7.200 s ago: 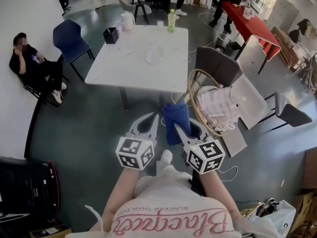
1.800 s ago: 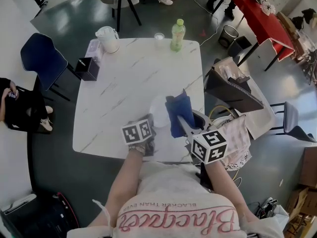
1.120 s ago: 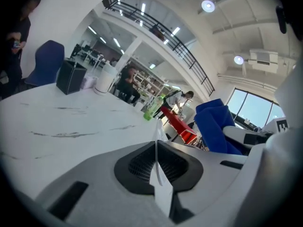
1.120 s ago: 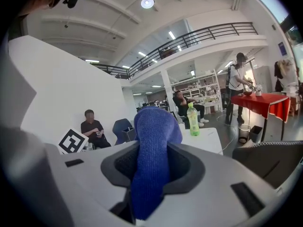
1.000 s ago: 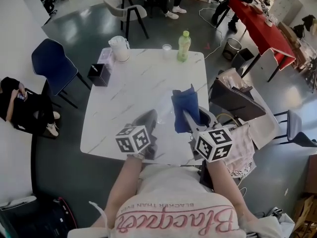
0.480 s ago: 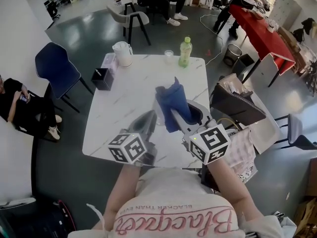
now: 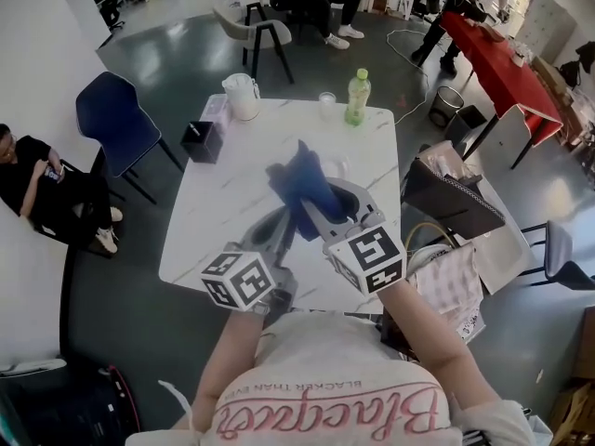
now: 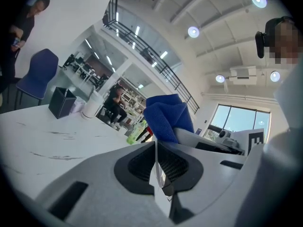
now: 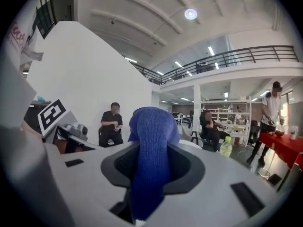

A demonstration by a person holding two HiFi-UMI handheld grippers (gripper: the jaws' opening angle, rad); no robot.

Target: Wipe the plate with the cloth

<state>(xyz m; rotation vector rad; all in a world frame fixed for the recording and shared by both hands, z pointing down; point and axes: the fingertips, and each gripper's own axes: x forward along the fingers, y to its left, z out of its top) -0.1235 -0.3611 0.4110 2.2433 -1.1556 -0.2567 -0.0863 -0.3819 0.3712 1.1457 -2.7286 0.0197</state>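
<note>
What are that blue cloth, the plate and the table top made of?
Cloth: soft knitted or microfibre fabric, judging by its fine, fuzzy weave and limp folds.
Plate: seemingly clear glass or plastic; only a thin, pale, see-through edge shows.
Table top: glossy white with grey veins, so marble or a marble-look laminate.

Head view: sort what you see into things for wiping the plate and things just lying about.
For the job: plate, held by left gripper; blue cloth, held by right gripper.
Lying about: green bottle, white jug, black box, small cup.
</note>
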